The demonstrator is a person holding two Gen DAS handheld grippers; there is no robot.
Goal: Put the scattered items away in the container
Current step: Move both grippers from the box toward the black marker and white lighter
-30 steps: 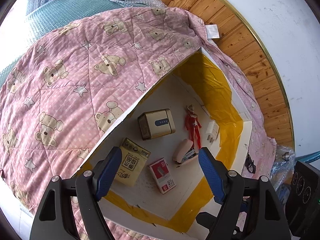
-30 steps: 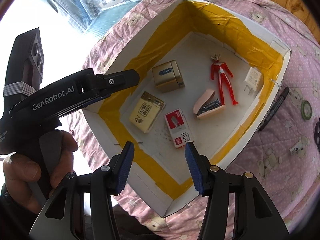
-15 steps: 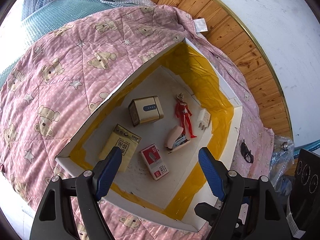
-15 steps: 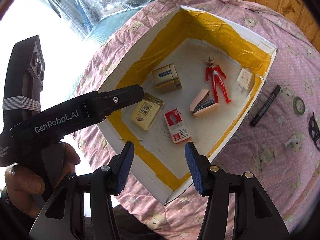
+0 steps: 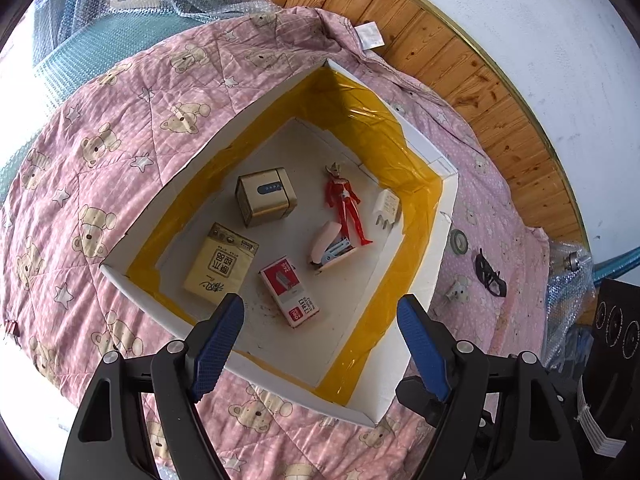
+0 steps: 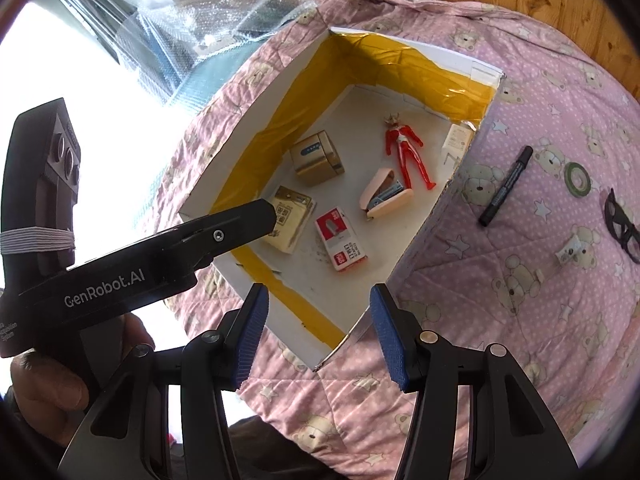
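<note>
One box (image 5: 416, 312) sits on the pink quilt (image 5: 120, 128), and six things lie inside: a yellow packet (image 5: 222, 264), a gold tin (image 5: 266, 196), a red staple box (image 5: 289, 290), a pink stapler (image 5: 330, 246), a red figure (image 5: 346, 204) and a white plug (image 5: 387, 208). Out on the quilt to the right: one marker (image 6: 506, 186), one tape roll (image 6: 577, 177), one pair of glasses (image 6: 622, 220). Left gripper (image 5: 320, 328) hangs over the box, fingers spread wide, holding nothing. Right gripper (image 6: 316, 328) likewise, parted and empty.

Ahead of both tongs, box (image 5: 416, 148) holds six things: one gold tin (image 5: 266, 197), one yellow packet (image 5: 221, 263), one staple box (image 5: 289, 290), one stapler (image 5: 330, 245), one red figure (image 5: 345, 204), one charger (image 5: 387, 209). Right of it on quilt (image 6: 560, 288): one marker (image 6: 506, 186), one tape roll (image 6: 577, 177), one pair of glasses (image 6: 622, 224), one small clip (image 6: 571, 250).
</note>
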